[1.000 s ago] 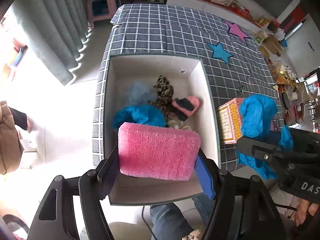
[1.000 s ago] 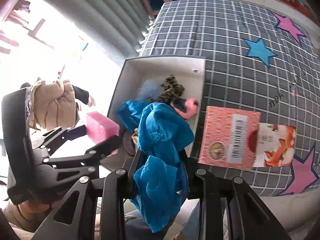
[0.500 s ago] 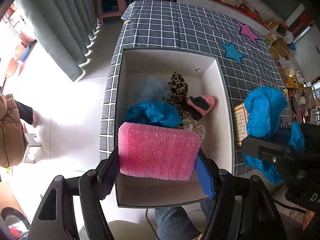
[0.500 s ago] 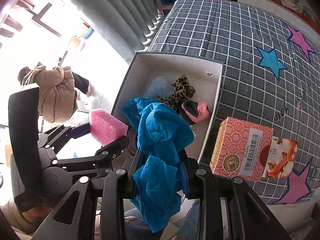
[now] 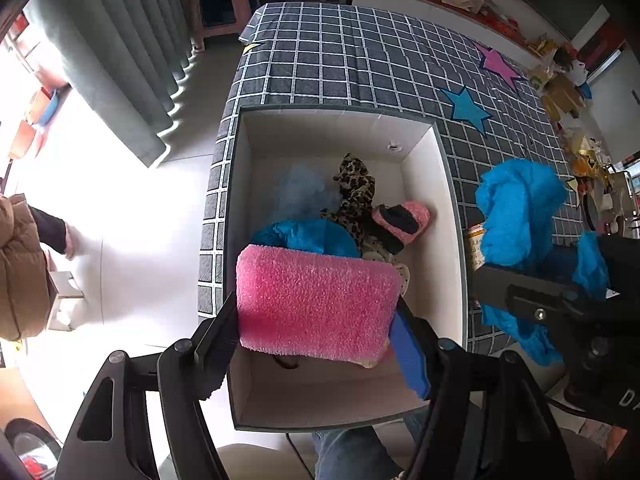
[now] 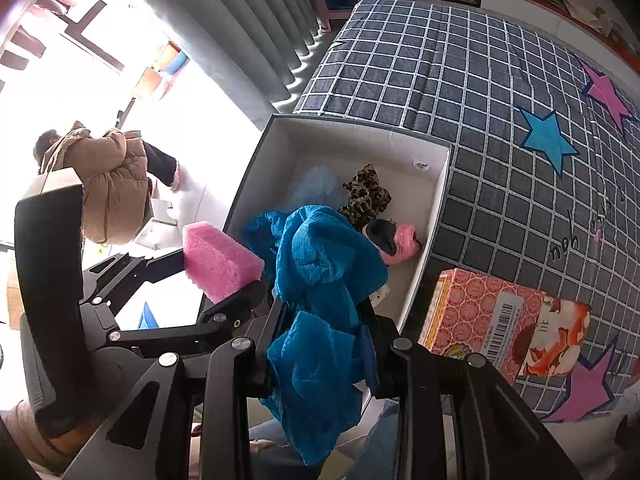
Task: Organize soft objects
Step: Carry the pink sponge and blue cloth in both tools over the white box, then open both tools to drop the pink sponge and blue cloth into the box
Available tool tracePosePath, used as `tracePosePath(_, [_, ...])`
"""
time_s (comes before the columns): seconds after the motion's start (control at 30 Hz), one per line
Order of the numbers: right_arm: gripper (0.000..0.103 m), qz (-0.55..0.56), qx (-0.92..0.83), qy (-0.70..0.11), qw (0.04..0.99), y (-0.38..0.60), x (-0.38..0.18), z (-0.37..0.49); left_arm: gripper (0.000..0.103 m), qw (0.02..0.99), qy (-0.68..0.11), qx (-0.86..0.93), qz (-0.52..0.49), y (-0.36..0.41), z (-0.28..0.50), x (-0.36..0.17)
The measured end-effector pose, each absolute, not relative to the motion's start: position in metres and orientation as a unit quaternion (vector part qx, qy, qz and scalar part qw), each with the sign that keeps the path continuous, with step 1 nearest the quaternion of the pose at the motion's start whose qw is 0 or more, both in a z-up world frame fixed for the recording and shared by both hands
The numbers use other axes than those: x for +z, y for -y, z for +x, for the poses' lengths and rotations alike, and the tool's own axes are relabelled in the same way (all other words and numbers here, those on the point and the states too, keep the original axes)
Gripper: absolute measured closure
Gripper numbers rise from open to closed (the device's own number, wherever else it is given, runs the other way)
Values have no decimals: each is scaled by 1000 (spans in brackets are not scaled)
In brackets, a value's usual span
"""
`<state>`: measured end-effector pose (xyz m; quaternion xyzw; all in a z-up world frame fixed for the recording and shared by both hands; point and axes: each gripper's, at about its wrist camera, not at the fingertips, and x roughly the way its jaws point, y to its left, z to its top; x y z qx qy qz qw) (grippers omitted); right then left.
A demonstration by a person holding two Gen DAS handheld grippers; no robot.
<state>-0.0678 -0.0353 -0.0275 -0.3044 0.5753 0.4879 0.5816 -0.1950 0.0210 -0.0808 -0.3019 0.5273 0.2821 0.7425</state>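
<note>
Soft objects we carry hang above the white box (image 5: 448,184), one in each tool.

We judge the blue cloth (image 6: 324,280), pinched by our right gripper (image 6: 320,332), the likelier to go wrong: its loose tail dangles near the box's right wall and could drape outside. Our left gripper (image 5: 316,332) squeezes the pink sponge (image 5: 316,304) over the box's near end; let go too early, it might catch the rim.
</note>
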Motion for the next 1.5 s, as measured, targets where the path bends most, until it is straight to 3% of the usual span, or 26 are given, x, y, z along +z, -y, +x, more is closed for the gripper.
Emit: tracePosePath(1.5, [70,-319,479,-582,575,18,-41,-55,30,731,-557,269,-290,-28,-170,-92])
